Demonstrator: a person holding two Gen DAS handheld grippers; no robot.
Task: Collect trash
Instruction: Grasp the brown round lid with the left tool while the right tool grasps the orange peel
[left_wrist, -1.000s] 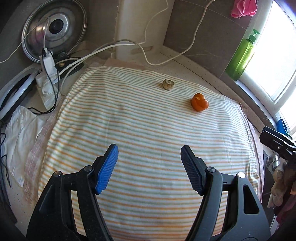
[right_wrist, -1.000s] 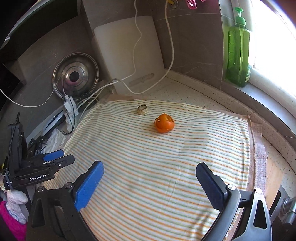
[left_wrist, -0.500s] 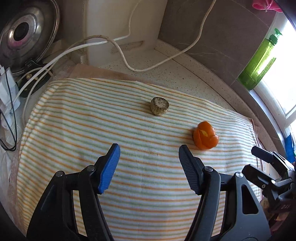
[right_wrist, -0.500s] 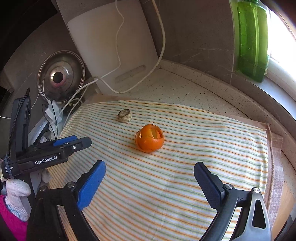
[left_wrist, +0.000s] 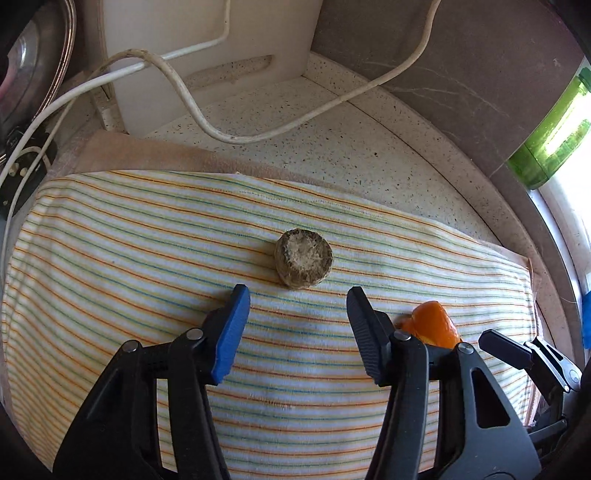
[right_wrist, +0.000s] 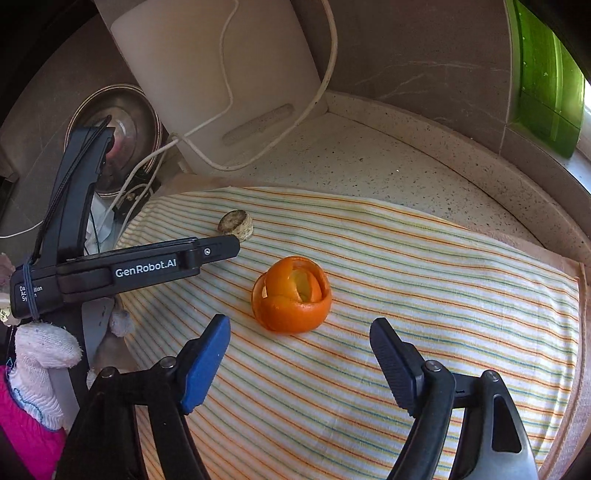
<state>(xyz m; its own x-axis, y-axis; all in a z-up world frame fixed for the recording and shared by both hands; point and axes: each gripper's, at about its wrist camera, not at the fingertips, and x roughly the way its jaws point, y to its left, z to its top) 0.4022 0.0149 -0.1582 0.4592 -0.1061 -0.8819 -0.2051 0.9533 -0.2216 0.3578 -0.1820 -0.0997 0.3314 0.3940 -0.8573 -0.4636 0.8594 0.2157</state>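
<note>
A small brown round stub (left_wrist: 303, 263) lies on the striped cloth (left_wrist: 147, 236); it also shows in the right wrist view (right_wrist: 236, 225). My left gripper (left_wrist: 297, 299) is open and empty, its tips just short of the stub on either side. A curled orange peel (right_wrist: 291, 295) sits on the cloth (right_wrist: 443, 280); in the left wrist view the peel (left_wrist: 432, 326) is partly hidden behind my right finger. My right gripper (right_wrist: 299, 328) is open and empty, just short of the peel. The left gripper's body (right_wrist: 129, 266) shows at the left of the right wrist view.
A white cutting board (left_wrist: 207, 55) leans on the back wall with white cables (left_wrist: 258, 136) over the speckled counter (left_wrist: 369, 155). A metal pot lid (right_wrist: 118, 136) stands at the left. A green soap bottle (right_wrist: 546, 77) stands on the sill at the right.
Both grippers have moved forward and down toward the cloth. The stub is now right in front of the left gripper, and the peel right in front of the right gripper. Both stay open.
</note>
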